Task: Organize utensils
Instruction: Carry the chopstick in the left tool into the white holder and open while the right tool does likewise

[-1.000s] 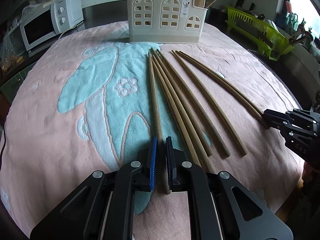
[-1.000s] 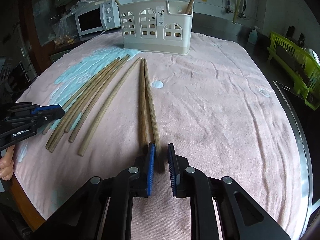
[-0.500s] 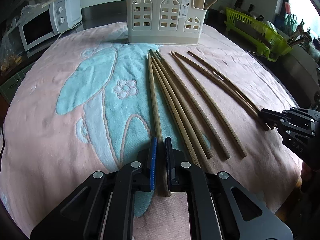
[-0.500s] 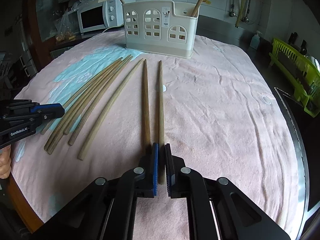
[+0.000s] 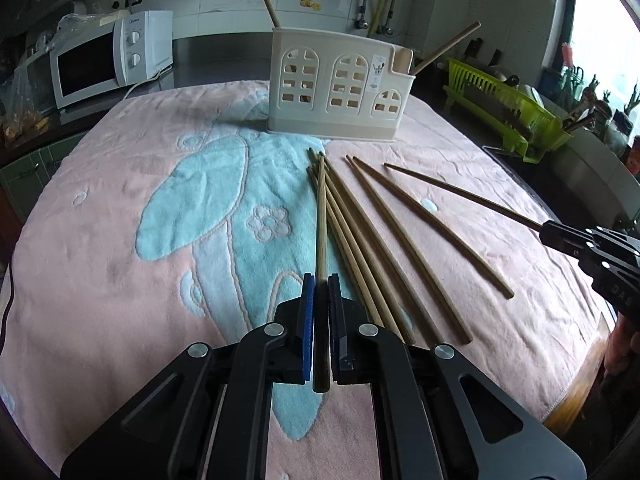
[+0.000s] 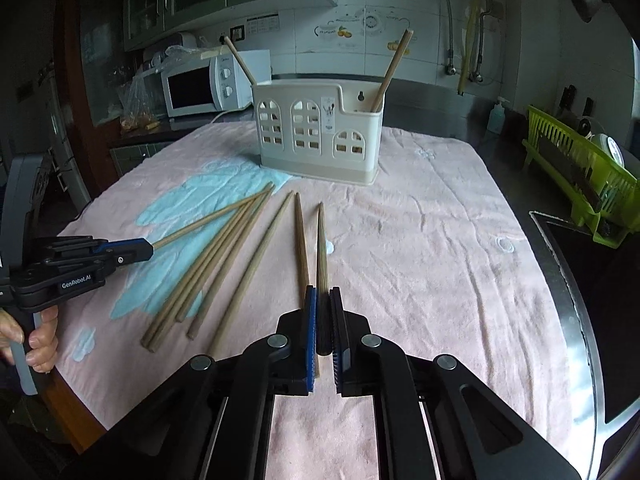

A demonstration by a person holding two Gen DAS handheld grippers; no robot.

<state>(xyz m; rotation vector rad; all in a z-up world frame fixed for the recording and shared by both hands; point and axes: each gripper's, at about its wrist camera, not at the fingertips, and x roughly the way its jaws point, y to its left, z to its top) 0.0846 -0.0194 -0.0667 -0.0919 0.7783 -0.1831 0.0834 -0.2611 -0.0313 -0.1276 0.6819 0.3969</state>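
Both low views toward holder (image 5: 338, 92)

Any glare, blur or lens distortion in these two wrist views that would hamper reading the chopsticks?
Left wrist view: the window at upper right is blown out; fisheye bows the towel edges; the chopstick in the left gripper stays sharp. Right wrist view: dimmer, dark cabinets, corners vignetted; the chopstick in the right gripper and the utensil holder read clearly, no motion blur.

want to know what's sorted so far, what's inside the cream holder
Two chopsticks stand in the cream holder: one leaning out its left end, one in the right compartment. The walls hide their lower ends and anything lower.
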